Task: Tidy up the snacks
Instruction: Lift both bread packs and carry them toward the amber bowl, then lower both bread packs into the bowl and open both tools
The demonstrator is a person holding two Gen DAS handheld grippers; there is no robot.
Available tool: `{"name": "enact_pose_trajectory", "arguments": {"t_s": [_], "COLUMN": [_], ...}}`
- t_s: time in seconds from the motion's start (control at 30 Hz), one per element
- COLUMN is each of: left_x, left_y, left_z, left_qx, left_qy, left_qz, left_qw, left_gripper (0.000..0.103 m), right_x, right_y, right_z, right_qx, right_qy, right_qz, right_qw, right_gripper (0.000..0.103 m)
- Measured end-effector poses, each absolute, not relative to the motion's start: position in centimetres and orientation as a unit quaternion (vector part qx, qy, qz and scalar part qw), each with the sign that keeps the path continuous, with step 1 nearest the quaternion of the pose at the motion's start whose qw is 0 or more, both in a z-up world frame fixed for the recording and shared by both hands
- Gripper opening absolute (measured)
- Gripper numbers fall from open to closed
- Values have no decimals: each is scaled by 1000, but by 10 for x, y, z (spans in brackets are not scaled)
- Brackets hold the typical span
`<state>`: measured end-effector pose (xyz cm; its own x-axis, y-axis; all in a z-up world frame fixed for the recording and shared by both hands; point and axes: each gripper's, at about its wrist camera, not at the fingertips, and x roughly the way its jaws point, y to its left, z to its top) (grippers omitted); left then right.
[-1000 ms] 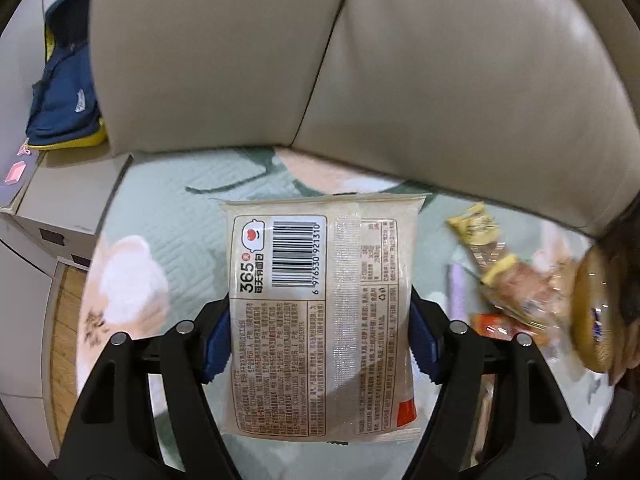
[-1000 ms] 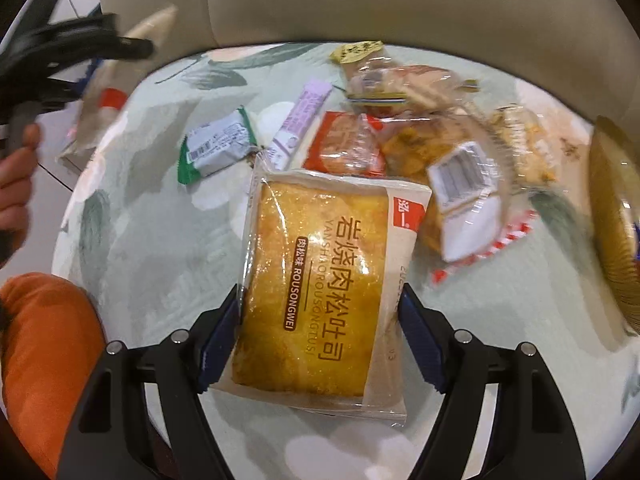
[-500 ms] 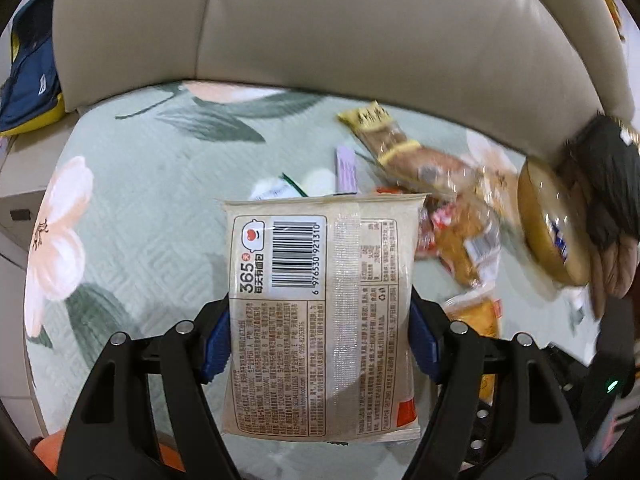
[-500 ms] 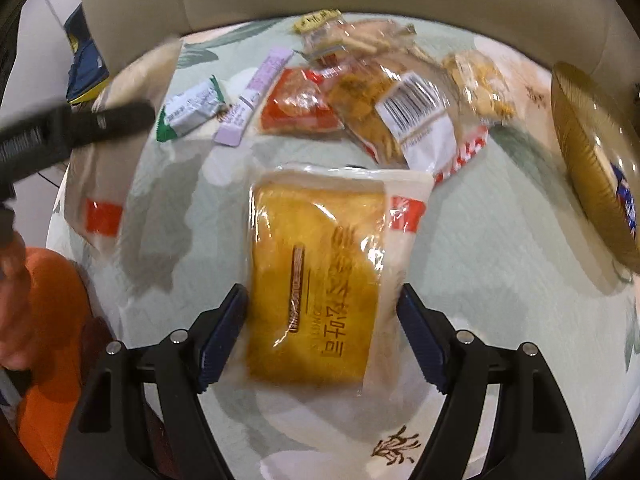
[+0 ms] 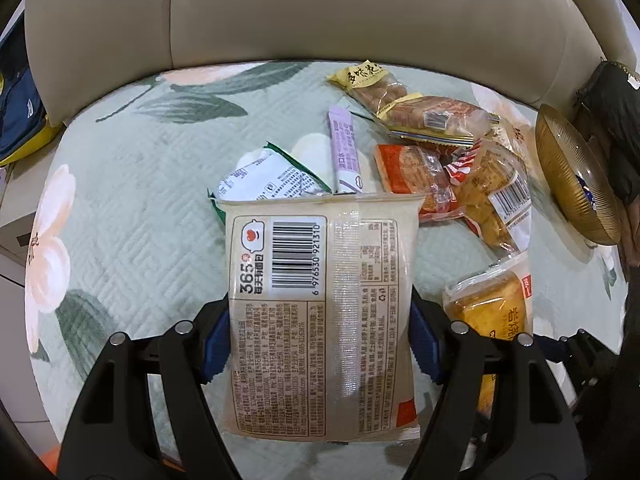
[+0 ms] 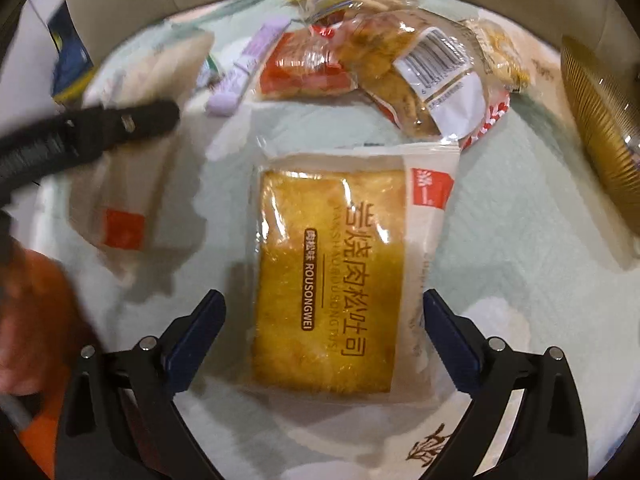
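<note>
Beige bread packet point(image 5: 320, 312) sits pinched in the left tool point(image 5: 320, 336), above the sofa seat's middle. Right tool point(image 6: 324, 332) is spread around the toast packet point(image 6: 340, 272) lying on the seat. Most snacks point(image 6: 384, 64) lie heaped by the seat's back edge, so sorting looks barely begun.

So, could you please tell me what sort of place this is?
Probably a living room at home: a beige sofa backrest, its seat under a quilted floral cover, with packaged snacks scattered on it.

Pale green quilted cover point(image 5: 132, 216) with peach flowers; beige bread packet point(image 5: 320, 304), black barcode; golden toast packet point(image 6: 336, 272); lilac sachet point(image 5: 346, 156); ribbed gold bowl point(image 5: 572, 176).
</note>
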<state>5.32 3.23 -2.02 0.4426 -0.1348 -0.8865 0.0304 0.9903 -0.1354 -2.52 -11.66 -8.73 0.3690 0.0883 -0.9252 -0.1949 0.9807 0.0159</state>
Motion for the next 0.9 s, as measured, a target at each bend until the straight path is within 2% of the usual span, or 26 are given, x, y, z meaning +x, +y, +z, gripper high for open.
{"name": "enact_pose_trajectory", "arguments": {"t_s": [0.07, 0.13, 0.37, 0.57, 0.7, 0.9], "left_x": [54, 55, 50, 45, 58, 85], "left_y": [34, 37, 40, 20, -23, -114], "left_z": [-20, -22, -15, 34, 76, 107], "left_qx": [-51, -55, -58, -50, -52, -30], "left_qy": [527, 528, 513, 468, 435, 415], "left_qz": [-48, -47, -38, -69, -121, -201], "left_qw": [847, 846, 855, 879, 891, 887], "left_gripper": [73, 73, 73, 73, 73, 73], "right_x": [-26, -27, -46, -57, -45, -18], "right_y": [-112, -113, -112, -160, -221, -321], "right_z": [-90, -87, -56, 1, 42, 86], "right_qx": [-60, -61, -42, 14, 54, 116], "right_qy": [553, 546, 532, 494, 465, 432], "right_qz": [75, 67, 116, 114, 71, -7], "right_qw": [827, 833, 838, 862, 881, 895], "right_gripper": [95, 76, 74, 74, 74, 74]}}
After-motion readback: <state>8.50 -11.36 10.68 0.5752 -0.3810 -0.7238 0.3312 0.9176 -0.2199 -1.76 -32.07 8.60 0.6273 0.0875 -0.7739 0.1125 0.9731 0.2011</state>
